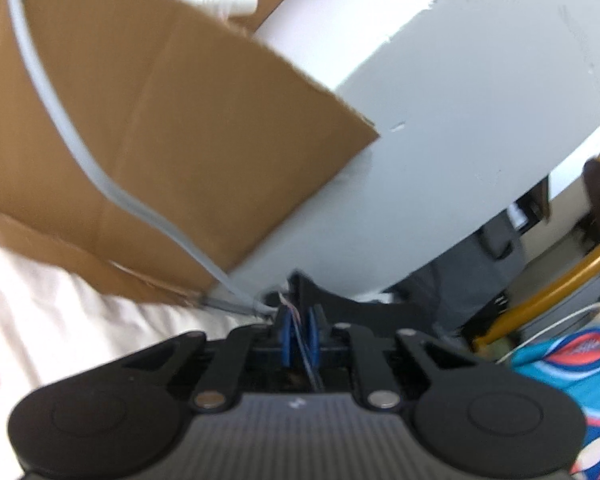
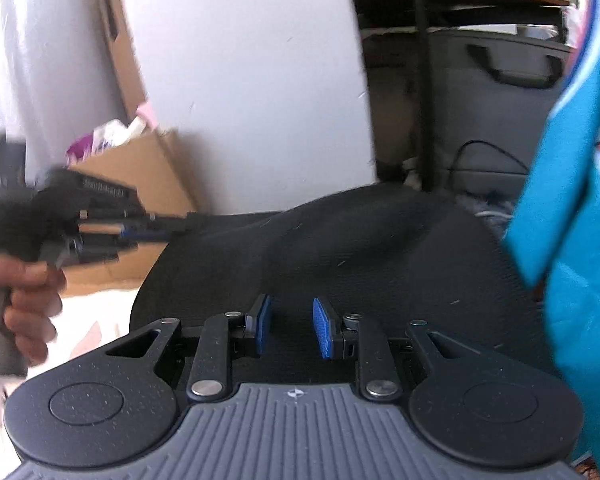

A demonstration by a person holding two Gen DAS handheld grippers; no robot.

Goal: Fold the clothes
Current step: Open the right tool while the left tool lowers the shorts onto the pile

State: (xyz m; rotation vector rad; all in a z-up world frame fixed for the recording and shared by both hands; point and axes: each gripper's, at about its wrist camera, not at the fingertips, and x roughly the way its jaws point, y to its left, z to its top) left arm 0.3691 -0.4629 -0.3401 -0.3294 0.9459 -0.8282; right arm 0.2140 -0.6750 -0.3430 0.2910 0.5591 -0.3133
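I see blue pads on my black right gripper, black cloth beyond them, a teal patterned garment right of them.

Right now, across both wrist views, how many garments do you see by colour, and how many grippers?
black garment: 1
teal patterned garment: 1
grippers: 2 (left gripper, right gripper)
Total: 4
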